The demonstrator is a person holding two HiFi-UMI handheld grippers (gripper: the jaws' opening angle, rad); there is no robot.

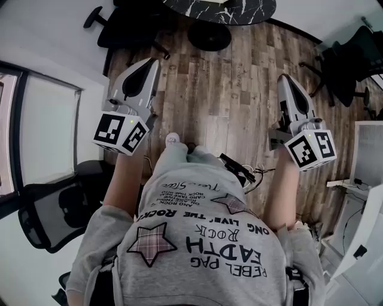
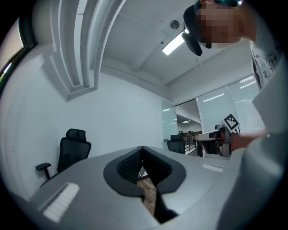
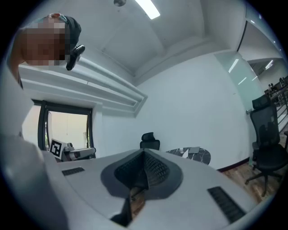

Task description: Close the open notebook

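A big wood floor (image 1: pixel 239 89) lies below, with a dark table (image 1: pixel 221 9) far off. A person (image 1: pixel 197 239) stands here holding the left gripper (image 1: pixel 150 62) and right gripper (image 1: pixel 285 79) out flat, both squeezed shut on nothing. No notebook shows anywhere, so find it first, then move slowly.

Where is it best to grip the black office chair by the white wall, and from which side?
Probably by its headrest, coming from above: the chair stands upright, and the headrest is a slim top part that stands clear of the back, so the jaws could close over it.
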